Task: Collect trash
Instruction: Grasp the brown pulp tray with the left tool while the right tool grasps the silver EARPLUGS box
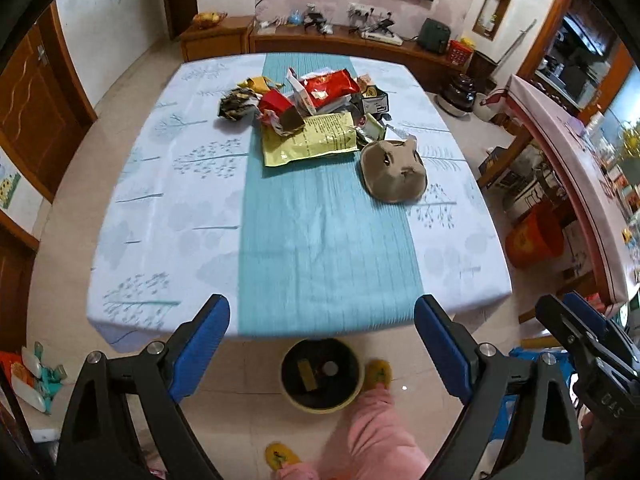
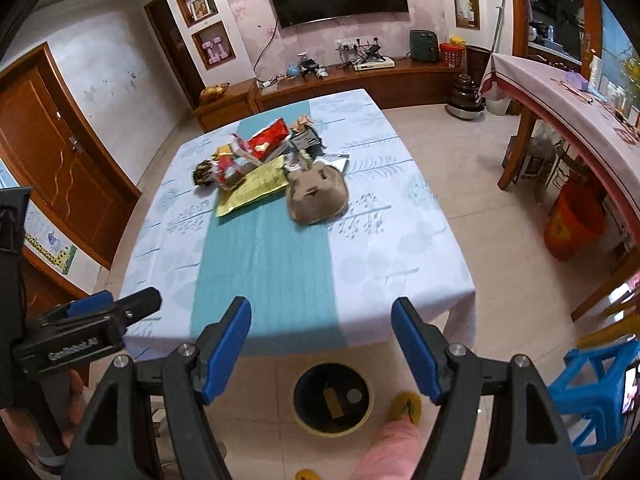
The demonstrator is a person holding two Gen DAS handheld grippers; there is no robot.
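Both grippers' fingers gape empty above the bin; wrappers crowd the table beyond.

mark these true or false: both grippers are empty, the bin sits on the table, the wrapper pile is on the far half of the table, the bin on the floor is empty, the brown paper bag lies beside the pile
1. Both grippers are empty. True: the left gripper and right gripper stand open with nothing between the fingers.
2. The bin sits on the table. False: the bin stands on the floor by the near table edge.
3. The wrapper pile is on the far half. True: the wrapper pile lies there.
4. The bin is empty. False: some pieces already lie inside.
5. The brown paper bag lies beside the pile. True: the brown paper bag is at its right.
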